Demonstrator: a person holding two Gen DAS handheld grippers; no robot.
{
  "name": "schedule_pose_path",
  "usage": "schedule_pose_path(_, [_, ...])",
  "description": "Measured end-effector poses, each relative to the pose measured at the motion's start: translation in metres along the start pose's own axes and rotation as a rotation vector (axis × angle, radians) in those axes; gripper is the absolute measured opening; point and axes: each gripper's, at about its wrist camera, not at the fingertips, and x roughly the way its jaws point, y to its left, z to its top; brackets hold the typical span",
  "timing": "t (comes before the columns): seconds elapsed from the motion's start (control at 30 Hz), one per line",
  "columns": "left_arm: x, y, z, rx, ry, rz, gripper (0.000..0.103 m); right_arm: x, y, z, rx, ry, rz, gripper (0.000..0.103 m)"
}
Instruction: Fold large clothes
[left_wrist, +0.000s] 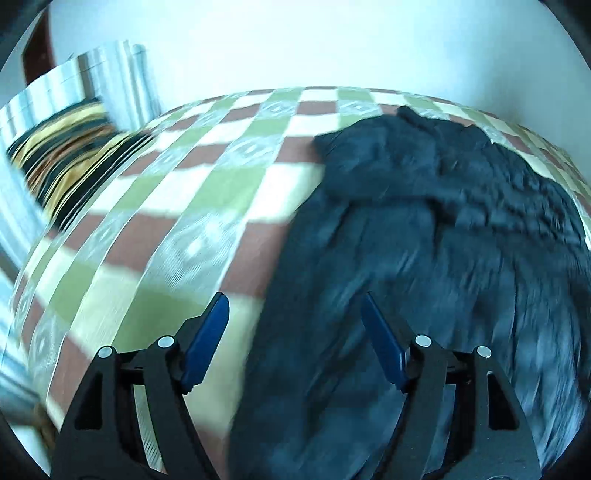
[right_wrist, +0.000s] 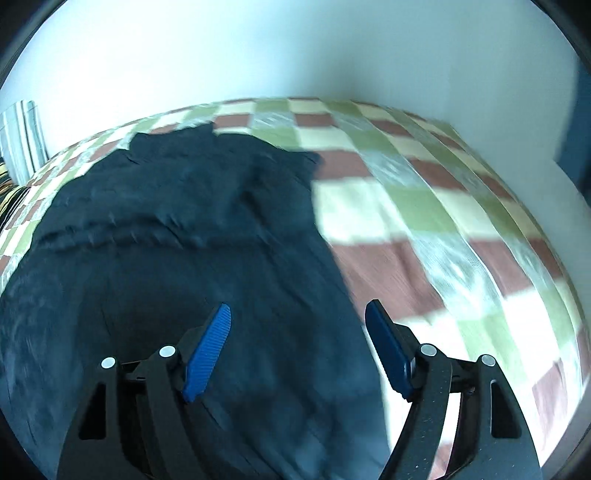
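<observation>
From the left wrist, the left tool (left_wrist: 293, 314) hangs with its blue pads spread wide and nothing between them. It points down over the near left edge of the dark garment (left_wrist: 424, 240). The garment lies spread on the checked bedspread (left_wrist: 207, 192) of the bed, with bunched folds toward its far end, probably so it can be laid flat and doubled over on a soft, broad surface. A striped pillow (left_wrist: 62, 158) sits well apart at the far left, out of the working space.

From the right wrist, the right tool (right_wrist: 299, 315) is likewise wide open and empty, poised over the garment's (right_wrist: 184, 240) near right edge, where the cloth meets the bedspread (right_wrist: 424, 206). With one tool at each side edge, the pair looks placed to grip the two sides together. Blur hides finer detail.
</observation>
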Motion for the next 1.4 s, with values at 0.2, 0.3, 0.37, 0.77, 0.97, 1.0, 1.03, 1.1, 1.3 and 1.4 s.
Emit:
schedule_pose_path(0.2, [-0.031,0.031,-0.056,-0.043,0.035,-0.009,0.074,-0.018,-0.042,-0.052,0.049,0.052,-0.025,0.074])
schedule_pose_path(0.3, [-0.038,0.036,-0.073,-0.051,0.048,-0.026,0.074,-0.023,-0.048,-0.074,0.085,0.08,0.023,0.074])
schedule_pose_path(0.37, [-0.039,0.039,-0.082,-0.071,0.06,-0.057,0.074,-0.028,-0.048,-0.087,0.099,0.095,0.055,0.074])
schedule_pose_path(0.77, [-0.038,0.05,-0.108,-0.18,0.098,-0.197,0.069,-0.042,-0.037,-0.122,0.123,0.116,0.151,0.052])
schedule_pose_path(0.97, [-0.041,0.045,-0.111,-0.165,0.093,-0.244,0.05,-0.044,-0.038,-0.125,0.15,0.121,0.174,0.046])
schedule_pose_path(1.0, [-0.042,0.044,-0.111,-0.162,0.093,-0.252,0.046,-0.044,-0.038,-0.125,0.153,0.121,0.177,0.046])
schedule_pose_path(1.03, [-0.042,0.043,-0.111,-0.164,0.093,-0.26,0.044,-0.045,-0.038,-0.126,0.155,0.121,0.18,0.046])
schedule_pose_path(1.1, [-0.042,0.043,-0.112,-0.173,0.096,-0.265,0.039,-0.046,-0.037,-0.127,0.155,0.119,0.18,0.045])
schedule_pose_path(1.3, [-0.043,0.042,-0.113,-0.19,0.095,-0.258,0.039,-0.049,-0.039,-0.131,0.165,0.099,0.182,0.049])
schedule_pose_path(1.4, [-0.045,0.041,-0.114,-0.191,0.091,-0.256,0.033,-0.052,-0.037,-0.133,0.149,0.095,0.169,0.049])
